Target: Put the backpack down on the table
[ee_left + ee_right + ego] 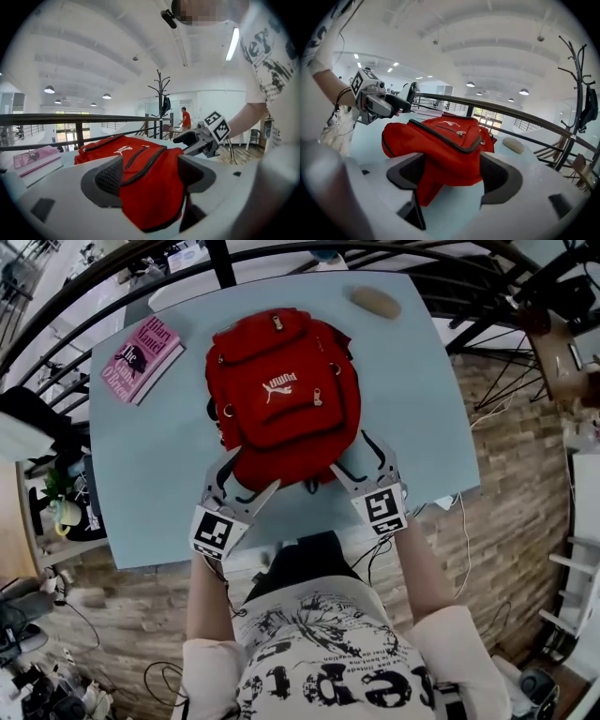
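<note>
A red backpack [281, 390] with a white logo lies flat on the light blue table [169, 474], front pocket up. My left gripper [251, 474] stands open at its near left corner. My right gripper [352, 454] stands open at its near right corner. In the left gripper view the backpack [126, 154] fills the gap between the wide jaws of the left gripper [152, 176], and the right gripper [201, 138] shows beyond. In the right gripper view a fold of the backpack [440, 136] lies between the spread jaws of the right gripper [452, 177].
A pink book [142, 357] lies at the table's far left. A tan oval object [375, 302] sits at the far right. A dark railing [511, 112] runs behind the table. A coat stand [161, 101] stands beyond it. The table's near edge is just under my grippers.
</note>
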`<state>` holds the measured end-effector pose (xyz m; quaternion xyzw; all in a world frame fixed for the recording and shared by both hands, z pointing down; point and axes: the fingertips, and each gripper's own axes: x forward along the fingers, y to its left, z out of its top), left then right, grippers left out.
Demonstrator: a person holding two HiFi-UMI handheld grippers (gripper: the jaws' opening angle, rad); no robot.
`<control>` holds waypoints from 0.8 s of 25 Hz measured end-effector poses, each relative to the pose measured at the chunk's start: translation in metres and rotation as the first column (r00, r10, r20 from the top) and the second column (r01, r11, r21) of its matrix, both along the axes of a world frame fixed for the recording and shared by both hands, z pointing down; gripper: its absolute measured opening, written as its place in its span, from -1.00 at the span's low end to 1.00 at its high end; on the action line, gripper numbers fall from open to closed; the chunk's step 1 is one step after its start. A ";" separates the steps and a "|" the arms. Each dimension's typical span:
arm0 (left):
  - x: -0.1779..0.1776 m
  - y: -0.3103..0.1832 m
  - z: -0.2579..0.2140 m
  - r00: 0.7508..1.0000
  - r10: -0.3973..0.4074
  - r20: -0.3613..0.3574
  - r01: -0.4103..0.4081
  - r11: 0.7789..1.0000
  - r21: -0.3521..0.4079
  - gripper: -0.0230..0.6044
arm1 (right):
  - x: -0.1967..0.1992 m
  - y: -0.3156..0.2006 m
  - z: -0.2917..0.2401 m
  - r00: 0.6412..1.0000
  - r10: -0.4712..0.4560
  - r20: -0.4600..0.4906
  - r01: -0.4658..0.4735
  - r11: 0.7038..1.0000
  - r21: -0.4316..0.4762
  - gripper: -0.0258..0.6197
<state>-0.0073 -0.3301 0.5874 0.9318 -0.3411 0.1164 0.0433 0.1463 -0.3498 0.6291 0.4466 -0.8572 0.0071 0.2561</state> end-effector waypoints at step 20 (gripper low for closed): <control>-0.061 0.096 -0.120 0.959 -0.234 -0.158 0.253 0.961 0.109 -0.85 | -0.054 0.115 -0.142 0.968 0.113 0.224 -0.137 0.986 0.099 -0.94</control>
